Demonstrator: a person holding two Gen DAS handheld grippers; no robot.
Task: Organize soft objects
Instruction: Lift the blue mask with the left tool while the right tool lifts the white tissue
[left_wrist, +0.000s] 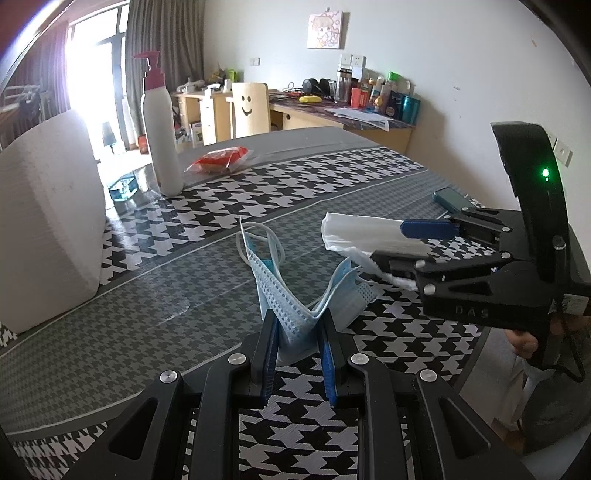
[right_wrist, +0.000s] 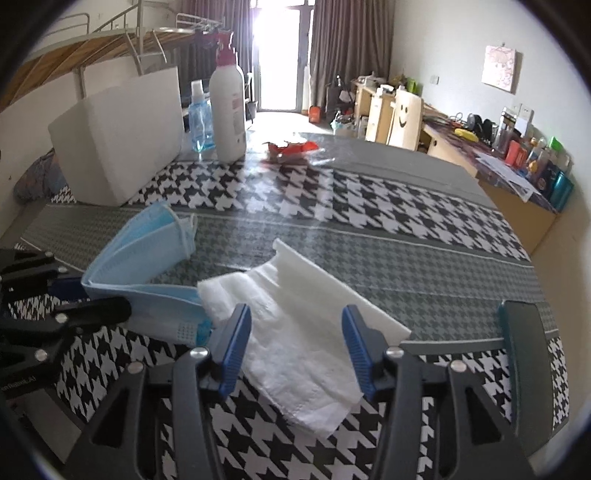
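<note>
On the houndstooth table (right_wrist: 369, 206), two soft items lay side by side near the front edge: a blue mask (left_wrist: 295, 302) and a white wipe (right_wrist: 295, 332), touching where the mask's lower edge met the wipe's left corner.

Left gripper (left_wrist: 299, 343): clenched on the mask. Its blue pads (left_wrist: 271, 350) pinched the fold, and the mask's two halves stood up in a V above the jaws, ear loops trailing toward the far side.

Right gripper (right_wrist: 291, 347): released. Its jaws stood apart on either side of the wipe, neither pad pressing on it; the wipe lay flat on the table between and beyond them (slightly rumpled at its near end).

Assessment of the step in hand: the wipe appeared to have been set down, and the mask remained to be placed. To do this well, the right gripper should be drawn straight back and clear, so that a pad does not snag the wipe and drag it askew. The mask should then be lowered flat beside or onto the wipe, edges aligned, before the left jaws let go; loose ear loops may catch.

Other items noted, well apart at the far end: white box (right_wrist: 118, 144), pump bottle (right_wrist: 227, 107), red packet (left_wrist: 221, 160).
</note>
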